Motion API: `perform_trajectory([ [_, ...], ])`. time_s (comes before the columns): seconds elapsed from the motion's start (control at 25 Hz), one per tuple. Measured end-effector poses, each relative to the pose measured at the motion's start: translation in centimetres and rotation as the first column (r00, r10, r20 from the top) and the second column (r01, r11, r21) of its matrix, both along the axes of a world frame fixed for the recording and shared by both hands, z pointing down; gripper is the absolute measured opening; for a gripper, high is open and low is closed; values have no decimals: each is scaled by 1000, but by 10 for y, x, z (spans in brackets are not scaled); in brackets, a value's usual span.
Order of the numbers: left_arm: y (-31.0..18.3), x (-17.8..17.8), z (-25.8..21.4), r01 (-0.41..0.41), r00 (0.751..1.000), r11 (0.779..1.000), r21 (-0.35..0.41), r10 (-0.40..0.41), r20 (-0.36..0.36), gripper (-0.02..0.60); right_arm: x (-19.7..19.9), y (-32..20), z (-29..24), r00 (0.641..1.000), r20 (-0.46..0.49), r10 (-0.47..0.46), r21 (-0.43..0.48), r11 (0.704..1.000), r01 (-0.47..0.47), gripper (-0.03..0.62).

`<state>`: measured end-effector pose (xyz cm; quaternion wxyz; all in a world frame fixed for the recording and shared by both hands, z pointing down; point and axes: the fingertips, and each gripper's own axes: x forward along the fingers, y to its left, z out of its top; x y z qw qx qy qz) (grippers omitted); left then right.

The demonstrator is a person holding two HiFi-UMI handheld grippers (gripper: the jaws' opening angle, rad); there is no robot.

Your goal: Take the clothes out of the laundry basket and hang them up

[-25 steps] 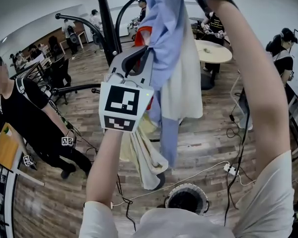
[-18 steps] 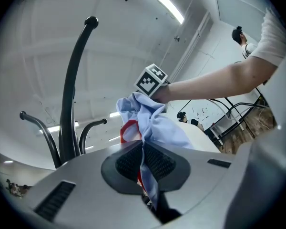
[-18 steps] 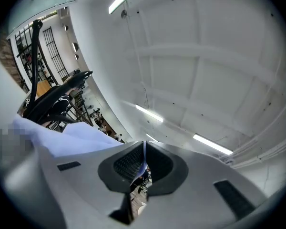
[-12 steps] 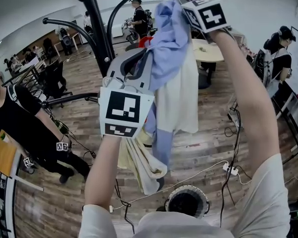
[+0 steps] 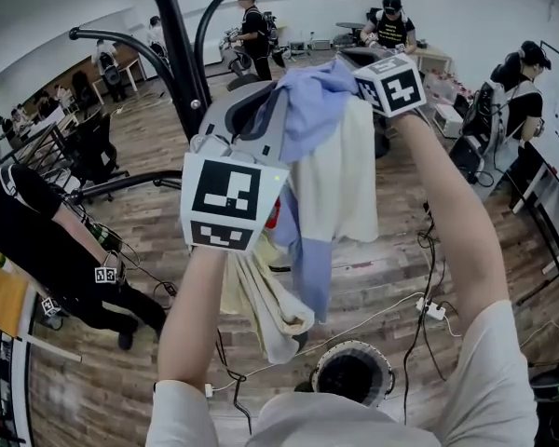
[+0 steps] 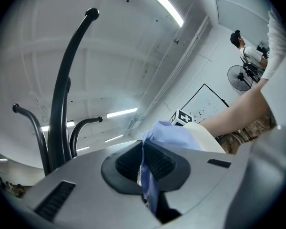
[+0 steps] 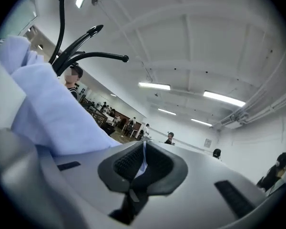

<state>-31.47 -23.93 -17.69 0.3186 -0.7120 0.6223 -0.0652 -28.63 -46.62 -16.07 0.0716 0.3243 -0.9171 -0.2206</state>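
Observation:
A light blue shirt point(image 5: 309, 119) is stretched between both raised grippers, and a cream garment point(image 5: 340, 189) hangs from it. The left gripper point(image 5: 261, 110) is shut on the shirt's edge; in the left gripper view the blue cloth point(image 6: 151, 185) is pinched between the pads of that left gripper point(image 6: 144, 149). At the upper right the right gripper point(image 5: 352, 63) is shut on a fold of the same shirt, seen as a thin pale strip between the jaws of that right gripper point(image 7: 143, 157), with the blue cloth point(image 7: 43, 109) bunched to its left. The round laundry basket point(image 5: 354, 372) stands on the floor below.
A black coat stand point(image 5: 179, 54) with curved arms rises just behind the left gripper. Another cream cloth point(image 5: 261, 301) hangs lower on it. A person in black point(image 5: 47, 250) stands at the left, others at the back and right. Cables and a power strip point(image 5: 433, 310) lie on the wooden floor.
The right gripper has come down from the top edge into full view and nearer the left gripper, bringing the blue shirt lower. The left gripper has hardly moved.

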Motion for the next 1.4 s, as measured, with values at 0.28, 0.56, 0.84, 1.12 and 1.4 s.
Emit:
perform_trajectory([
  [0.28, 3, -3, -2, -21, 1000, 1000, -1, 21, -9, 29, 7, 2, 24, 999, 23, -28, -65, 997, 30, 28],
  [0.56, 5, 0, 2, -29, 999, 1000, 2, 29, -15, 30, 17, 7, 45, 999, -31, -20, -87, 996, 17, 51],
  [0.84, 15, 4, 5, -53, 999, 999, 9, 54, -9, 31, 38, 8, 52, 1000, -8, 9, -81, 997, -10, 97],
  [1.12, 24, 4, -1, -55, 998, 997, 44, 57, -37, 89, 56, 21, 51, 999, -20, 33, -62, 997, -35, 67],
  [1.4, 43, 11, -8, -68, 997, 996, 65, 71, -43, 120, 77, 43, 47, 998, 4, 59, -41, 997, -58, 58],
])
